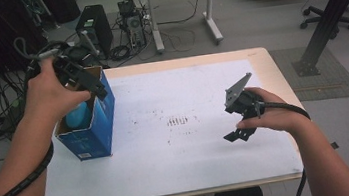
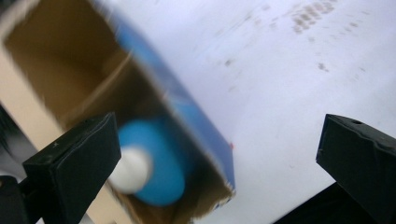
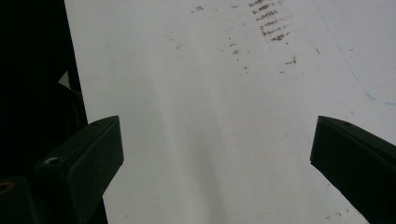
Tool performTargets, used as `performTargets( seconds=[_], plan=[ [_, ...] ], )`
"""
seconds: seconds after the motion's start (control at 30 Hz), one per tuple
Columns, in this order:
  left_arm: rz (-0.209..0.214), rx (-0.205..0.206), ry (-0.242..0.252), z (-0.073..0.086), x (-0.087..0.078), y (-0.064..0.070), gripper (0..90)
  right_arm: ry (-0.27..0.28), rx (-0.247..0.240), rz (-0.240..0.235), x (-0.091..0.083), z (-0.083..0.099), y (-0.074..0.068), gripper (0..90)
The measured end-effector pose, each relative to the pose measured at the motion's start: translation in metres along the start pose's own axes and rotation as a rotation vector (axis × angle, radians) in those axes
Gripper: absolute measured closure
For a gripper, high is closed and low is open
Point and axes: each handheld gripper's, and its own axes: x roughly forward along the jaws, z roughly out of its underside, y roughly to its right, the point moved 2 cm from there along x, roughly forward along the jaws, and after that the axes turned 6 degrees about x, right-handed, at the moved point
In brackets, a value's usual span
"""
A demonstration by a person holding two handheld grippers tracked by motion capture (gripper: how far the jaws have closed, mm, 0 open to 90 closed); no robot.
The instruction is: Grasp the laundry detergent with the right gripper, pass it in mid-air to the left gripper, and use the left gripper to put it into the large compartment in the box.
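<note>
The left tool hangs just above the open top of one blue box, jaws spread wide with nothing between them. Inside that box sits one blue bottle with a white cap. The box stands upright at the surface's left edge. Well apart to the right, the right tool hovers low over the white sheet, jaws wide open too, gripping nothing.

We count one blue cardboard box on the white table, one blue bottle inside that box, and two grippers, left and right.
</note>
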Motion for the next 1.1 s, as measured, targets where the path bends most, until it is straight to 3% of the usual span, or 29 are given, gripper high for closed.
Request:
performTargets(
  seconds=[0.07,0.17,0.33,0.43,0.7,0.8,0.93,1.0,1.1],
  plan=[
    [0.003,0.105,0.008,-0.008,-0.007,0.015,0.2,-0.003,0.000,0.000,0.000,0.000,0.000,2.5],
    [0.033,0.229,0.032,-0.018,-0.014,0.035,0.2,-0.011,-0.002,-0.002,0.001,0.000,0.000,2.6],
    [0.051,0.406,0.071,-0.028,-0.019,0.066,0.2,-0.021,-0.009,-0.002,0.001,-0.002,-0.002,2.5],
    [0.083,0.494,0.062,-0.031,-0.020,0.083,0.2,-0.026,-0.011,-0.004,0.001,-0.003,-0.004,2.7],
    [0.177,0.714,-0.075,-0.030,-0.006,0.113,0.2,-0.049,-0.030,-0.006,0.000,-0.008,-0.008,2.7],
    [0.218,0.749,-0.128,-0.028,0.004,0.117,0.2,-0.065,-0.044,-0.001,-0.001,-0.010,-0.009,2.6],
    [0.261,0.760,-0.179,-0.025,0.021,0.119,0.2,-0.095,-0.055,0.001,-0.002,-0.013,-0.009,2.7],
    [0.235,0.762,-0.186,-0.023,0.031,0.119,0.2,-0.130,-0.064,0.011,-0.002,-0.014,-0.008,2.7],
    [0.243,0.756,-0.224,-0.021,0.048,0.117,0.2,-0.212,-0.076,0.035,-0.001,-0.015,-0.008,3.2]
  ],
)
